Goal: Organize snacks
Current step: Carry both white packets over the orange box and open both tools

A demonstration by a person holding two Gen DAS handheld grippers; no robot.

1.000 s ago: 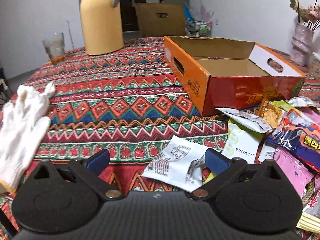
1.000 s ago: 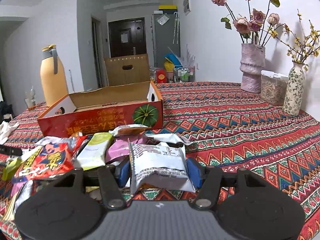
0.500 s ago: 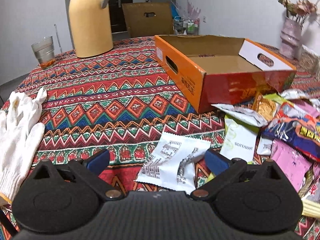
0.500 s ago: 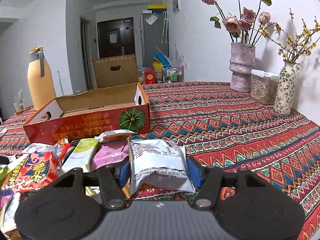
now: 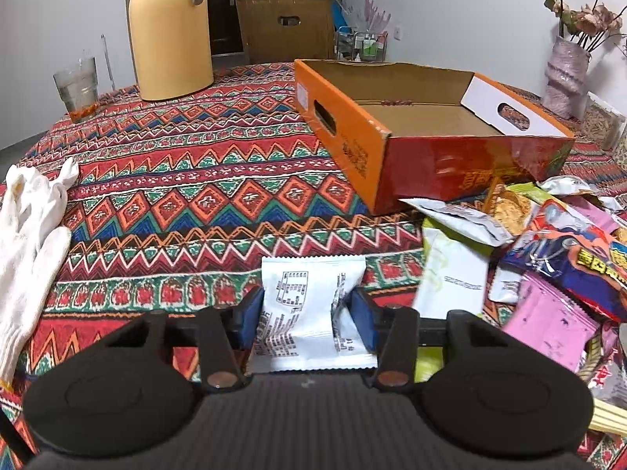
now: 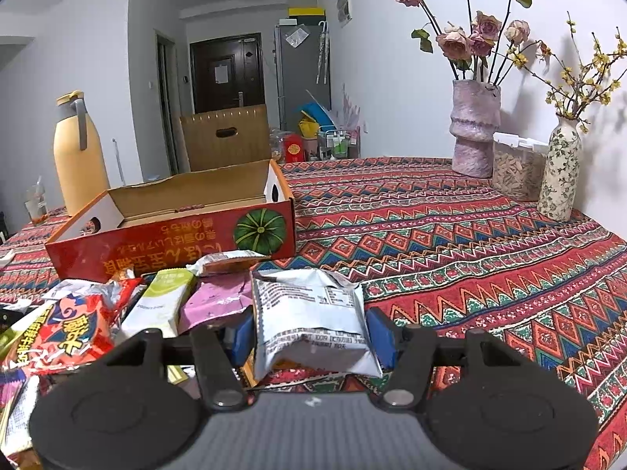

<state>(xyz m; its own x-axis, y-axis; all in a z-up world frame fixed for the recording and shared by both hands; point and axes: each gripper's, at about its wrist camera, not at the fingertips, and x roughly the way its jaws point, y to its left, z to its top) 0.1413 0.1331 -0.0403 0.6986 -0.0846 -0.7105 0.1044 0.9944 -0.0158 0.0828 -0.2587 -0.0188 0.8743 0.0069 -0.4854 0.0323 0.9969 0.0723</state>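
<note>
An empty orange-red cardboard box point(image 5: 411, 145) stands on the patterned tablecloth; it also shows in the right wrist view point(image 6: 172, 243). My left gripper point(image 5: 307, 319) is shut on a white snack packet point(image 5: 309, 313) near the table's front. My right gripper point(image 6: 313, 333) is shut on a silver-white snack packet point(image 6: 313, 317) and holds it just in front of the box. A pile of snack packets point(image 5: 548, 258) lies in front of the box, to the right of the left gripper, and to the left of the right gripper point(image 6: 78, 329).
A yellow thermos point(image 5: 168, 31) and a glass point(image 5: 78, 90) stand at the back left. White gloves point(image 5: 27, 243) lie at the left edge. Two vases point(image 6: 474, 125) and a food jar point(image 6: 517, 164) stand by the right wall. A brown chair back point(image 6: 225, 137) stands behind the table.
My left gripper has closed on the white packet, which now sits straight between the fingers. The right gripper has kept its packet and shifted slightly relative to the box.
</note>
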